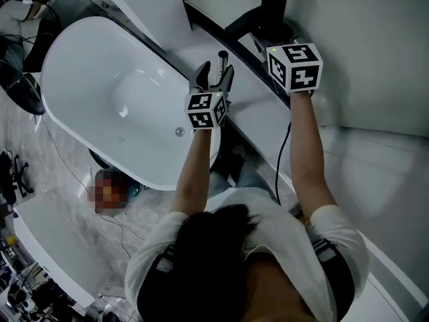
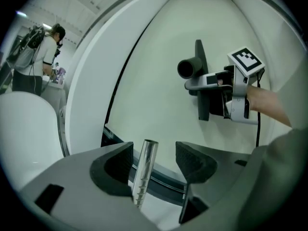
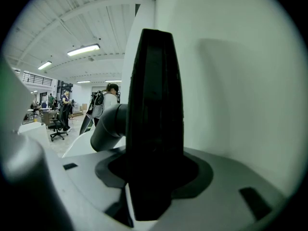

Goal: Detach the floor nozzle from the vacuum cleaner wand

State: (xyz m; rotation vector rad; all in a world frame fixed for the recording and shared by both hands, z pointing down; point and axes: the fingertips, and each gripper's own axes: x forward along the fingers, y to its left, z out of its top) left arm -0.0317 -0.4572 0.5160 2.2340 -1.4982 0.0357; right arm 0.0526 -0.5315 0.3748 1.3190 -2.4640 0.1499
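The silver wand tube (image 2: 143, 172) stands upright between my left gripper's (image 2: 153, 163) jaws, close to the left pad (image 2: 115, 170), with a clear gap to the right pad. In the head view its tip (image 1: 222, 60) rises above the left gripper (image 1: 216, 76), which is open. The black floor nozzle (image 3: 154, 119) fills the space between my right gripper's (image 3: 154, 177) jaws, which are shut on it; its grey neck (image 3: 108, 126) sticks out left. In the left gripper view the nozzle (image 2: 201, 88) is apart from the wand, its neck socket (image 2: 189, 67) empty, in the right gripper (image 2: 226, 100).
A white bathtub (image 1: 87, 59) lies below and left of the grippers. A dark frame bar (image 1: 221, 35) runs along the white ledge behind them. A white curved wall (image 2: 159, 81) stands close ahead. A cable (image 1: 281, 153) hangs under the right arm. A person (image 2: 45, 57) stands far left.
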